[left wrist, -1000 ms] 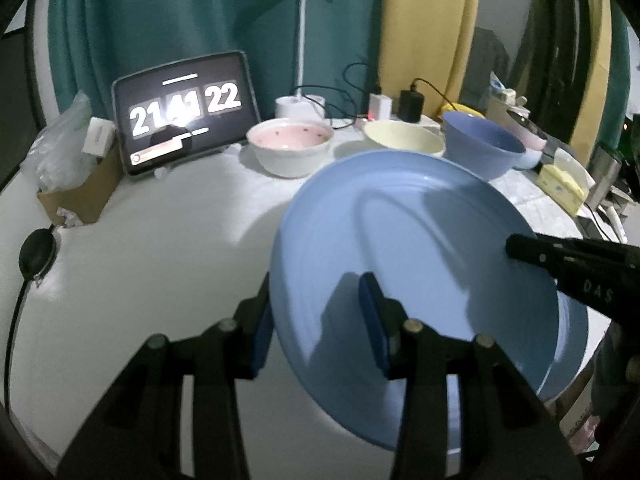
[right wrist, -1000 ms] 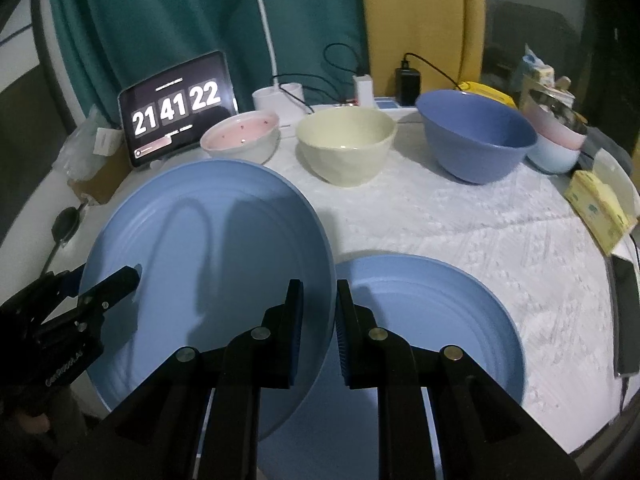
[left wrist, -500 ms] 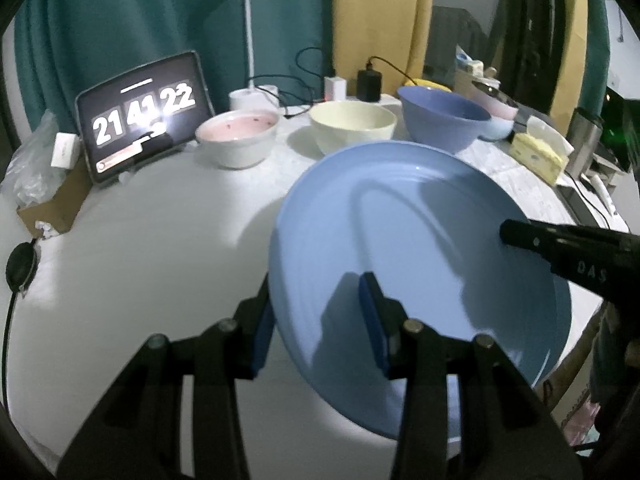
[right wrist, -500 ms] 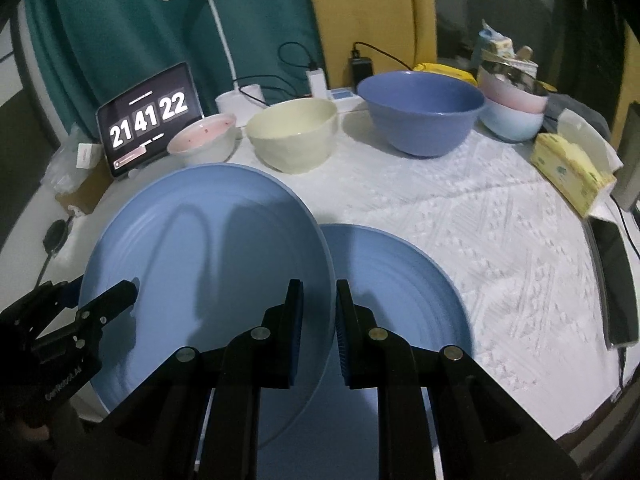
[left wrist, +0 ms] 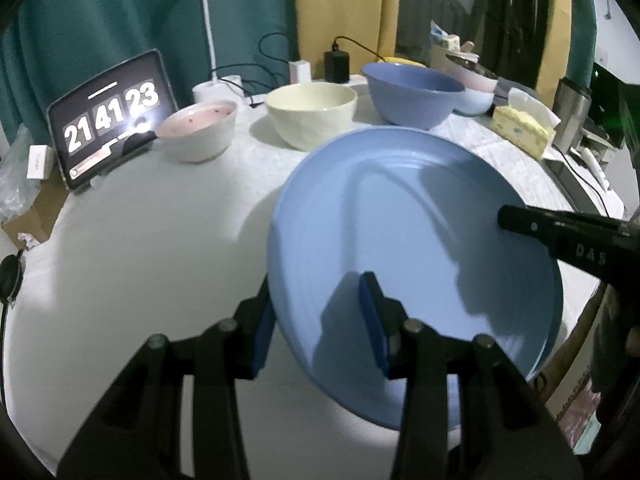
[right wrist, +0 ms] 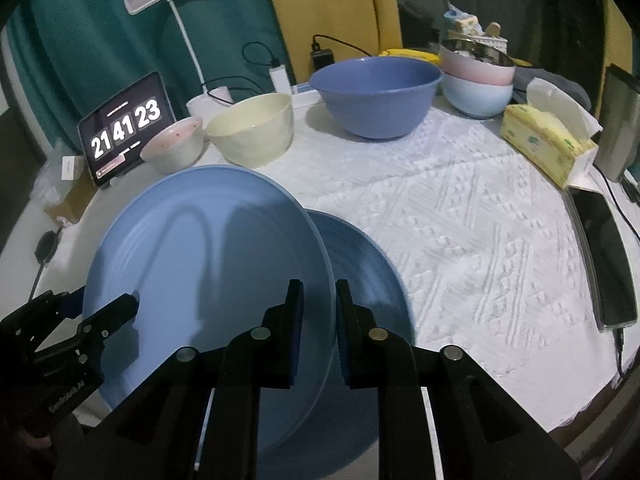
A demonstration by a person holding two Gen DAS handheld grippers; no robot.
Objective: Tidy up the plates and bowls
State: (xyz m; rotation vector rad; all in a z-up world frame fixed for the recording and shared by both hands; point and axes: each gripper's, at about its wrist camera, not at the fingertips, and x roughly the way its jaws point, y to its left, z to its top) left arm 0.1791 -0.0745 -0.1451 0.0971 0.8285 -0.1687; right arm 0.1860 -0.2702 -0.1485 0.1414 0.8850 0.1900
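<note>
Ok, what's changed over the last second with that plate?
The held plate, gripped by both the left gripper and right gripper, has travelled over the second plate on the table, now covering more of it. Both grips, the bowls and the second plate are unchanged.

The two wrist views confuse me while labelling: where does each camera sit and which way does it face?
Left wrist: on the left tool, facing down across the table; its fingers grip the lifted plate.
Right wrist: on the right tool, gripping that plate's other rim above a second plate.
Shared: lifted plate, clock, bowls.
</note>
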